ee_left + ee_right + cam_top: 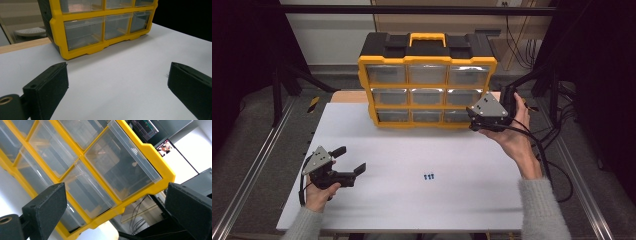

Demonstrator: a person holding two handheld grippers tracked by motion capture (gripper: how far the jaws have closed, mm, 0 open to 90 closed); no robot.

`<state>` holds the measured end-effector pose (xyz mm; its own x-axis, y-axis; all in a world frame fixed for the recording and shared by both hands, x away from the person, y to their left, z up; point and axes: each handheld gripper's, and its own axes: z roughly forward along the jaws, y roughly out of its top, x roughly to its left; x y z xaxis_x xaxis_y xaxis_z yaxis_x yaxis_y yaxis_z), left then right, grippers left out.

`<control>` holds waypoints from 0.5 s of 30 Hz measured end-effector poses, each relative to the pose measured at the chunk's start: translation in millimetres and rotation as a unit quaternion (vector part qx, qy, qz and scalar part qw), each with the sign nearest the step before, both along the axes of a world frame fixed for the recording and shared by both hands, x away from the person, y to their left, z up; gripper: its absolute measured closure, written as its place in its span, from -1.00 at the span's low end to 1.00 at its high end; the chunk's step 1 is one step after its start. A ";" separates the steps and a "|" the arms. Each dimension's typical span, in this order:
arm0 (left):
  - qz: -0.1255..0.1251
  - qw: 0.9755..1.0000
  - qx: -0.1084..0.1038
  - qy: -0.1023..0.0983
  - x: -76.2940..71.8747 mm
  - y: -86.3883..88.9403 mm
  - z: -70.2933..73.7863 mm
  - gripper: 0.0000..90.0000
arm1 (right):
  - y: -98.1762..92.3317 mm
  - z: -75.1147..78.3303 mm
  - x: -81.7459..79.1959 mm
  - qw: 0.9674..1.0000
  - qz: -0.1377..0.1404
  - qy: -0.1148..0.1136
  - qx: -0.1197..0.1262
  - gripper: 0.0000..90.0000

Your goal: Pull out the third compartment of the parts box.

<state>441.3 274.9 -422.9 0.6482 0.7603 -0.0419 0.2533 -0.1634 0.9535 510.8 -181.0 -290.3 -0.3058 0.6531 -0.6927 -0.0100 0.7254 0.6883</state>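
In the high view, a yellow and black organizer (427, 80) with nine clear drawers stands upright at the far side of the white table (412, 200). It has a yellow handle (427, 38) on top. The right gripper (474, 120) is held up by the person's right hand (512, 135), just beside the right end of the organizer, near its bottom row of drawers. From this view I cannot tell how wide its jaws stand. The left gripper (349, 160) is in the left hand (319, 195), low over the near left part of the table and well apart from the organizer. Its jaws are spread wide and nothing is between them. Some small blue parts (428, 176) lie on the table, near the middle, between the two hands.

In the left gripper view, the two black jaws are far from each other and hold nothing. Between them is bare white table (120, 82). The organizer (58, 32) is farther off, at the top left, and its lower clear drawers (83, 31) are seen.

In the right gripper view, the jaws are also wide apart and empty. The organizer (155, 162) appears tilted and very near. A clear drawer (120, 162) at its corner is between the jaws, but they do not touch it
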 end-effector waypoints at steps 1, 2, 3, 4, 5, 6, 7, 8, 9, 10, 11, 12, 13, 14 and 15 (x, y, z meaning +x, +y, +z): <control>0.000 1.000 0.000 0.000 0.0 -0.1 -0.1 -0.94 | 0.3 -0.1 1.4 1.000 -0.001 -0.003 -0.005 -0.90; 0.000 1.000 0.000 0.000 0.0 -0.1 -0.1 -0.94 | 0.3 0.2 2.3 1.000 -0.001 -0.003 -0.012 -0.90; 0.000 1.000 -0.001 0.000 0.0 -0.1 -0.1 -0.94 | 0.7 0.1 4.1 1.000 0.000 -0.009 -0.015 -0.90; 0.000 1.000 -0.001 0.000 0.1 0.0 -0.1 -0.94 | 0.8 0.4 5.2 1.000 0.000 -0.011 -0.020 -0.90; 0.000 1.000 -0.001 0.000 0.1 0.0 -0.1 -0.94 | 1.2 0.6 6.4 1.000 0.000 -0.015 -0.024 -0.90; 0.000 1.000 -0.002 -0.001 0.2 0.0 -0.2 -0.94 | 1.5 0.9 7.6 0.999 0.001 -0.017 -0.029 -0.90; 0.000 1.000 -0.002 -0.001 0.2 0.0 -0.2 -0.94 | 2.2 1.0 8.9 0.999 0.002 -0.019 -0.033 -0.90; 0.000 1.000 -0.002 -0.001 0.2 0.0 -0.2 -0.94 | 2.9 1.0 10.4 0.999 0.001 -0.023 -0.038 -0.90; 0.000 1.000 -0.003 -0.001 0.2 0.1 -0.2 -0.94 | 3.7 1.0 11.5 0.999 0.001 -0.025 -0.044 -0.90; 0.000 1.000 -0.002 -0.001 0.2 0.0 -0.2 -0.94 | 4.1 1.4 12.5 0.998 0.001 -0.026 -0.052 -0.90; 0.000 1.000 -0.002 -0.001 0.2 0.1 -0.2 -0.94 | 5.2 0.8 13.9 0.998 0.002 -0.032 -0.053 -0.90; 0.000 1.000 -0.002 -0.001 0.2 0.1 -0.2 -0.94 | 5.8 1.0 15.0 0.998 0.002 -0.035 -0.060 -0.90; 0.000 1.000 -0.003 -0.001 0.2 0.2 -0.2 -0.94 | 6.5 1.2 15.8 0.997 0.003 -0.035 -0.065 -0.90; 0.000 1.000 -0.003 -0.001 0.2 0.3 -0.1 -0.94 | 7.2 0.9 16.8 0.997 0.004 -0.039 -0.069 -0.90; 0.000 1.000 -0.003 -0.001 0.2 0.4 -0.1 -0.94 | 8.1 0.5 18.1 0.996 0.006 -0.045 -0.073 -0.90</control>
<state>441.5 275.3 -423.0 0.6479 0.7605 -0.0445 0.2514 -0.1583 0.9549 528.9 -172.9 -289.8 -0.2455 0.5408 -0.8046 -0.0758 0.8167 0.5721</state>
